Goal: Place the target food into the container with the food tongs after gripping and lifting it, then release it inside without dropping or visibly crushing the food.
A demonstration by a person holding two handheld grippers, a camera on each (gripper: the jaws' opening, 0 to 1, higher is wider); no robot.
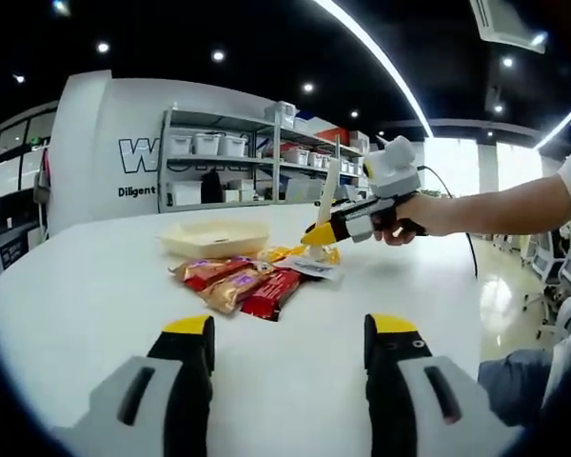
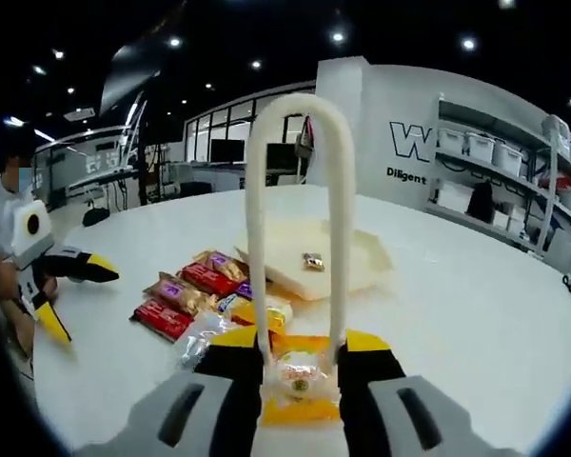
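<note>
Showing in left gripper view: left gripper (image 1: pixel 289 347) with jaws spread over the round white table (image 1: pixel 95 295); heaped red and orange snack packets (image 1: pixel 238 283) before a shallow cream container (image 1: pixel 213 237); right gripper (image 1: pixel 322 231) beyond. Right gripper view: right gripper (image 2: pixel 300 357) clamping cream looped food tongs (image 2: pixel 299 219), whose tips pinch a small clear-wrapped round pastry (image 2: pixel 299 375) above the packets (image 2: pixel 192 290), short of the container (image 2: pixel 357 262); left gripper (image 2: pixel 71 290) at left, spread.
</note>
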